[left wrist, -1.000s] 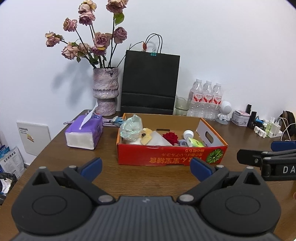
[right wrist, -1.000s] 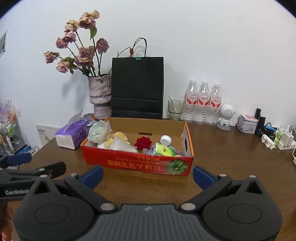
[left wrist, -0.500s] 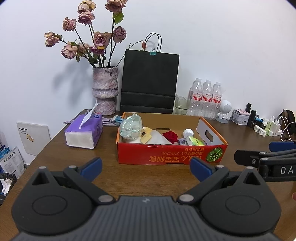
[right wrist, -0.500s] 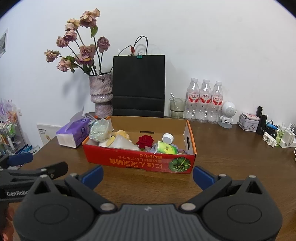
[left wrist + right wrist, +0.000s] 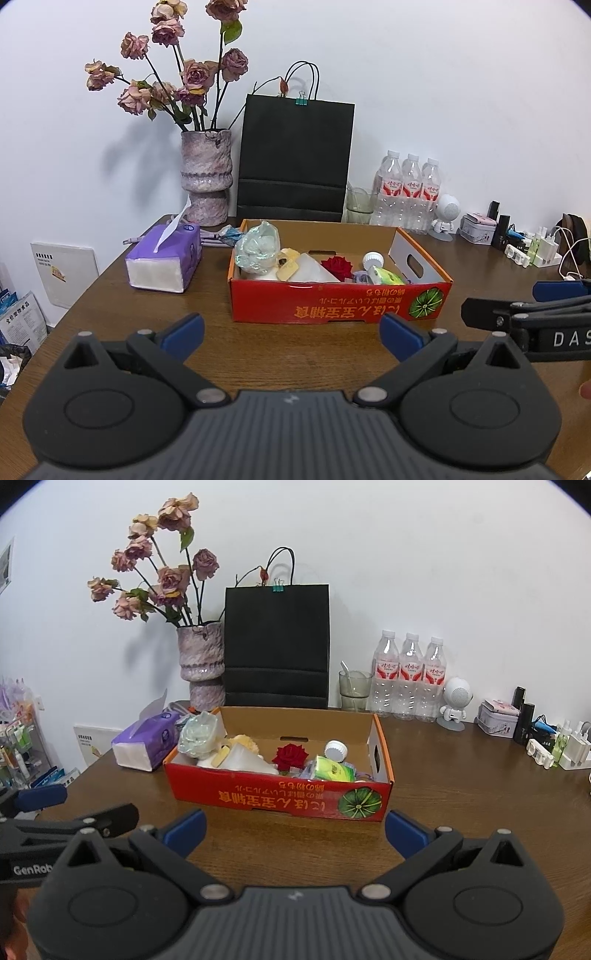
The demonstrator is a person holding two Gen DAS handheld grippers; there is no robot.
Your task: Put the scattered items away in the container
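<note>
The red box [image 5: 338, 308] sits on the surface straight ahead of both wide, empty claws, left claw [image 5: 291, 332] and right claw [image 5: 295, 825], its long axis crosswise, equally near.

Filled red cardboard box [image 5: 332, 306] on table

— Red cardboard box [image 5: 332, 308] with yellow print and a green striped pumpkin emblem [image 5: 359, 804]; plain brown inside.

— Inside: crimson fabric rose [image 5: 290, 756], lime-green packet [image 5: 330, 770], white round cap [image 5: 336, 750].

— Beside: purple-and-white tissue pack [image 5: 164, 260]; mottled mauve ceramic vase [image 5: 206, 176] with faded pink roses [image 5: 173, 79].

— Behind: matte black paper bag [image 5: 295, 162]. Dark brown wooden table [image 5: 461, 794].
</note>
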